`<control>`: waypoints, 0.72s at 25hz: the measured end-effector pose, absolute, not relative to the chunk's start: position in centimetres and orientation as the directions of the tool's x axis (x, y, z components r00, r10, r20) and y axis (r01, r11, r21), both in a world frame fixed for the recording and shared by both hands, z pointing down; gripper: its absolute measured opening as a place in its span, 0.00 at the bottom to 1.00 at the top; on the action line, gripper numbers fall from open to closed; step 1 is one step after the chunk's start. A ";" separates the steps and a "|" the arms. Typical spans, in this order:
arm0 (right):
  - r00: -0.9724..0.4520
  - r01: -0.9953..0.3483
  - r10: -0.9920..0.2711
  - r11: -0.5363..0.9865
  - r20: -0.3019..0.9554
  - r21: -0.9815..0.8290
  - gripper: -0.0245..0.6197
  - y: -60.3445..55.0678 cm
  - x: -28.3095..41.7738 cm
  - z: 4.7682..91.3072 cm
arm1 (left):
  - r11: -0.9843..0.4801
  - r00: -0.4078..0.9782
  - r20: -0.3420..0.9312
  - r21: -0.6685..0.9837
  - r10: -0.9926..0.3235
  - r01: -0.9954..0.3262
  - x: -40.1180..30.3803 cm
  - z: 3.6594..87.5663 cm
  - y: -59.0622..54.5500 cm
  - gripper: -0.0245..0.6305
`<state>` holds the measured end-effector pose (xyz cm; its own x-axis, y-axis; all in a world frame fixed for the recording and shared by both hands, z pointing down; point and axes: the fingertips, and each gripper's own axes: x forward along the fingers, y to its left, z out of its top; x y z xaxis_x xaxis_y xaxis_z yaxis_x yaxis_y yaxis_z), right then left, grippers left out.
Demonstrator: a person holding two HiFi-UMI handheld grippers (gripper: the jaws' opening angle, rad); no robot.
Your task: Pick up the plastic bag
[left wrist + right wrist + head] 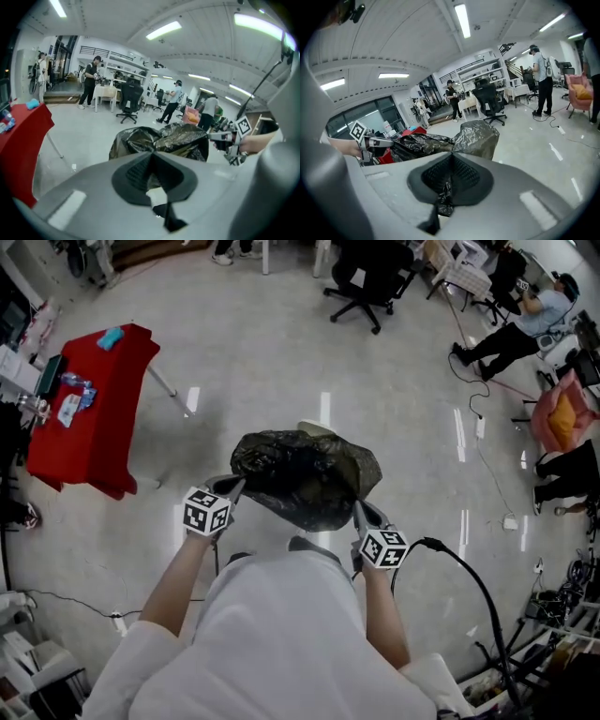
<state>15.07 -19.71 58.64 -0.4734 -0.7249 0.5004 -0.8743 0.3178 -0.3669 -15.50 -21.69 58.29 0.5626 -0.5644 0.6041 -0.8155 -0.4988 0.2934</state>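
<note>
Black plastic film, thin, glossy and crinkled, forms the bag [305, 476]. It hangs above the floor [281, 362], slung between both grippers. The left gripper [152, 158] and right gripper [450, 161] each clamp shut on an opposite edge, probably to share the load. Ribbed dark pads [466, 176] pinch the film. The body bulges unevenly.

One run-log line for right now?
left tongs: shut on black plastic bag | right tongs: shut on same bag | bag: held between both tongs
</note>
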 end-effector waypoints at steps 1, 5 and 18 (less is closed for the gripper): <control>-0.466 -0.877 -0.738 0.313 0.488 -0.364 0.04 -18.8 14.5 57.9 | -0.515 0.567 0.599 0.280 -0.566 -0.810 -16.1 57.7 -20.9 0.05; -0.441 -0.887 -0.775 0.299 0.452 -0.353 0.04 -14.9 12.2 55.8 | -0.552 0.585 0.576 0.257 -0.572 -0.793 -18.3 55.8 -17.8 0.05; -0.349 -0.928 -0.853 0.255 0.389 -0.273 0.04 -5.4 7.2 51.1 | -0.660 0.642 0.555 0.208 -0.528 -0.722 -23.1 52.4 -9.8 0.05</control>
<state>7.19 -5.38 51.07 -0.3488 -0.8526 0.3890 -0.9276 0.2549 -0.2732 -23.13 -9.83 52.38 0.6424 -0.5281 0.5554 -0.7221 -0.6600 0.2076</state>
